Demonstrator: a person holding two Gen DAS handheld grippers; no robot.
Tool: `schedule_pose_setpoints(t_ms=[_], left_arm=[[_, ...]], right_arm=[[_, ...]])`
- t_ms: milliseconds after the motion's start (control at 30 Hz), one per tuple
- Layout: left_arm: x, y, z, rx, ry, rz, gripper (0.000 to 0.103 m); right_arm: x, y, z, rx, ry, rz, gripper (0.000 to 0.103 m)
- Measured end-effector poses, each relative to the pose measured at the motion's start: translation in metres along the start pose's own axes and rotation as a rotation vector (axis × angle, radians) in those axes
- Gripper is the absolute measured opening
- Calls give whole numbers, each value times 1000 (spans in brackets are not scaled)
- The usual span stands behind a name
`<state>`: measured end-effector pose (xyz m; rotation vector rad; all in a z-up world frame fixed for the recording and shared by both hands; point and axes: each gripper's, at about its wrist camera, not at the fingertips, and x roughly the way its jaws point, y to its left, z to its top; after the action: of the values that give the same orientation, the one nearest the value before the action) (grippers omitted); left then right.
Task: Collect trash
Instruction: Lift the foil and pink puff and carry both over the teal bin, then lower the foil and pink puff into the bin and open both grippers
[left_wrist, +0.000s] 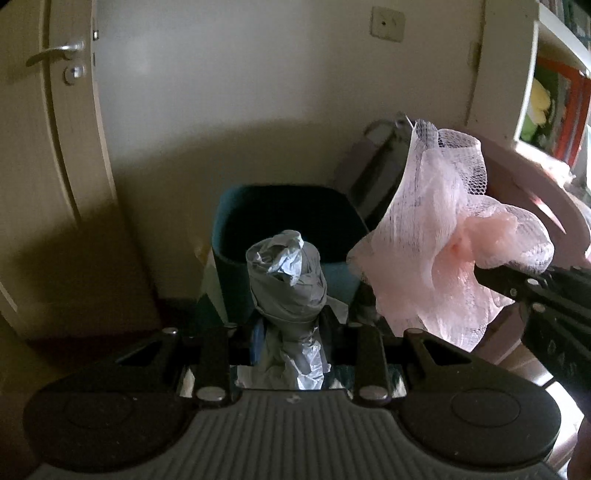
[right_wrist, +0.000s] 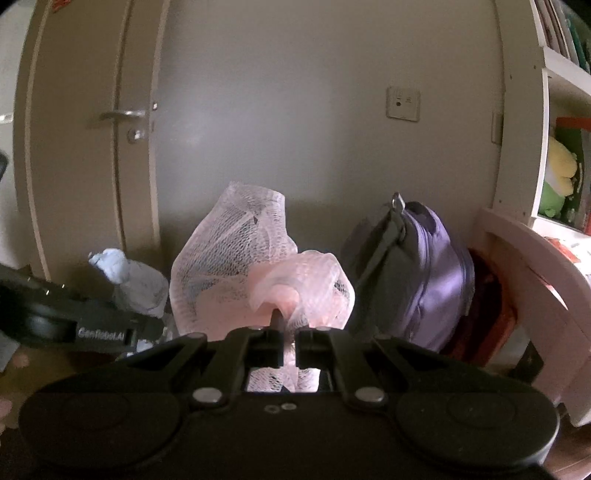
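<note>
My left gripper (left_wrist: 291, 328) is clamped on a crumpled grey plastic bag (left_wrist: 286, 273), dark teal bin (left_wrist: 236, 236) just ahead. My right gripper (right_wrist: 286, 332) is pinching pink mesh netting (right_wrist: 236, 258), purple bag (right_wrist: 432, 273) to its right.

One bin (left_wrist: 291, 221), two trash wads (left_wrist: 286, 277) (left_wrist: 443, 236).

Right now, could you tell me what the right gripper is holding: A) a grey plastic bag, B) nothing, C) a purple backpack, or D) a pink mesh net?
D: the right gripper is shut on the pink mesh net, while the left gripper holds the grey plastic bag.
</note>
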<state>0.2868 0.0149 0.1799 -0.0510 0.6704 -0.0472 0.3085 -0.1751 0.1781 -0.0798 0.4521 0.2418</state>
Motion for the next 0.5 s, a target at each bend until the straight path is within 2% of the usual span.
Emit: schedule_pose_setpoints(t_ms=[233,500], left_arm=[[32,7,42,14,-24,9,30],[90,15,79,4,-5,9,30]], right_arm=[[50,-6,32,11,-2,-38,4],[119,-10,53,16,16,-55,4]])
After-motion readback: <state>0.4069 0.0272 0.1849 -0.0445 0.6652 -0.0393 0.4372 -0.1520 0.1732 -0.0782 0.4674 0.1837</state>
